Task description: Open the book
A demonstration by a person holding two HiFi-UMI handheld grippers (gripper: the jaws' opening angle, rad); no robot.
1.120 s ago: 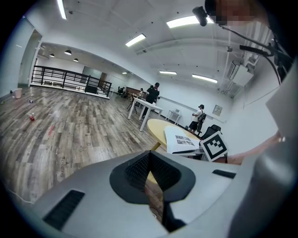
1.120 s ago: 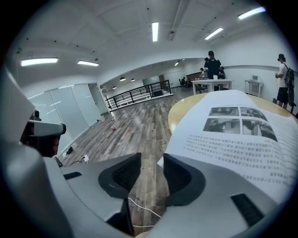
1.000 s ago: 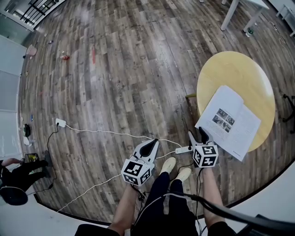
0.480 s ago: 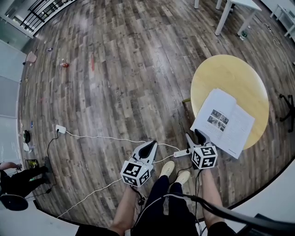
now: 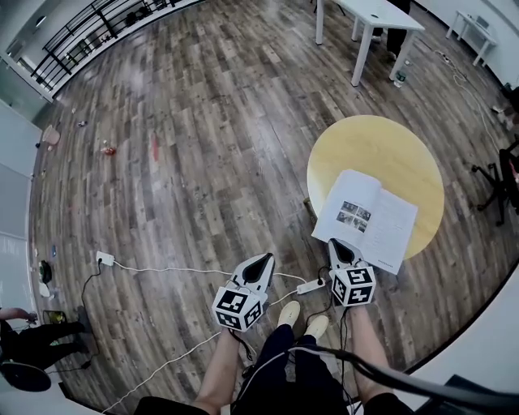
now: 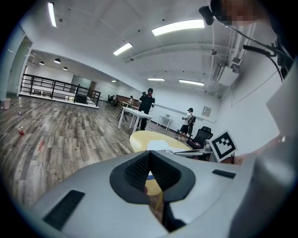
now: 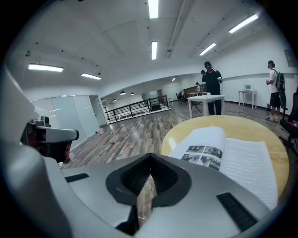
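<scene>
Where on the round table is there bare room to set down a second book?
Bare wood lies along the far rim of the table, beyond the open book, and in a narrower strip on its right. The near edge is crowded: the book overhangs it, close to the right gripper.

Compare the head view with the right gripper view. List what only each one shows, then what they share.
Only the head view shows the person's shoes, the white power strip and its cable.

Only the right gripper view shows the ceiling lights and a person with a backpack at the far right.

Both show the book lying open on the round yellow table, the white table, the wooden floor, and the right gripper, shut and empty.
</scene>
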